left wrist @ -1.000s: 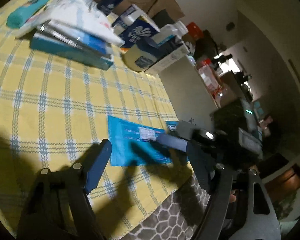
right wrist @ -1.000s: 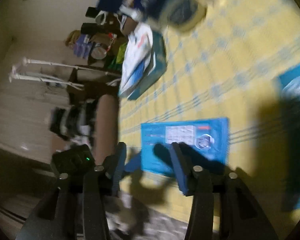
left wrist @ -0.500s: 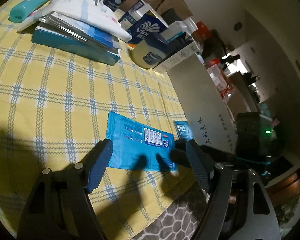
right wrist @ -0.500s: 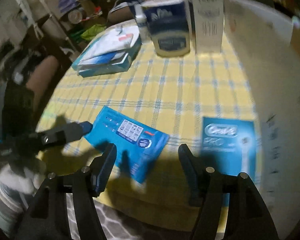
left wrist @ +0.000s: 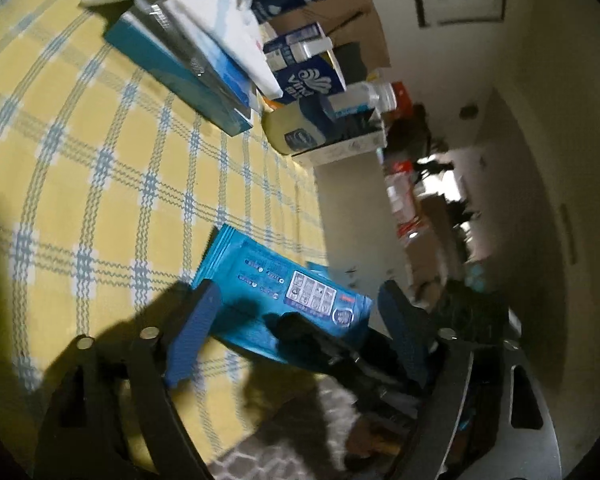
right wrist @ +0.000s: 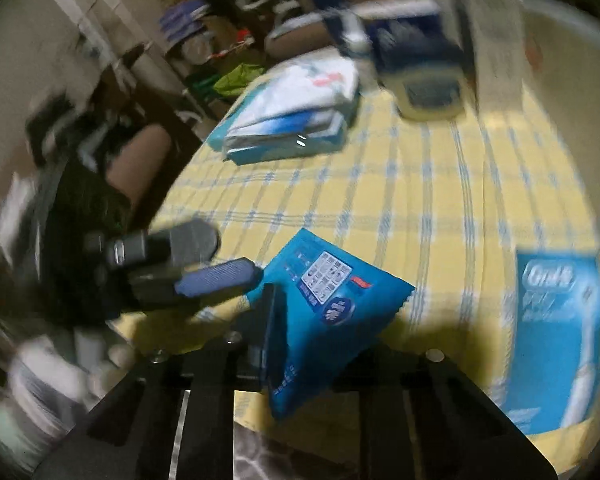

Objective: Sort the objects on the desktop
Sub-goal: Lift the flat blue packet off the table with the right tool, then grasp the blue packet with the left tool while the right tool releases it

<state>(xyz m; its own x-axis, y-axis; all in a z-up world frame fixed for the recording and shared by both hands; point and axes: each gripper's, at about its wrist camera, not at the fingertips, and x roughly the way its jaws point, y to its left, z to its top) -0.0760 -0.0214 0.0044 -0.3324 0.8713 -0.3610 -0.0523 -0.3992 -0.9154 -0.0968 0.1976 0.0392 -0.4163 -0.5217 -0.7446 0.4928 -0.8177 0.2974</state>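
Since the preceding frames, the right gripper has been clenching on the near edge of the blue packet, which was lying flat on the yellow checked tablecloth and is now tilting with its near end raised. In the right wrist view the packet is passing between the right gripper's fingers, pinched there. The left gripper is hovering at the packet's other side, near the table's near edge, with its jaws opening; the packet is lying between its blue fingers, and contact cannot be told. In the right wrist view one left finger is reaching in just beside the packet's left corner. A toothbrush box is lying flat to the right, apart from the packet. At the far side a stack of books, a lotion jar and a white carton are standing, all blurred.
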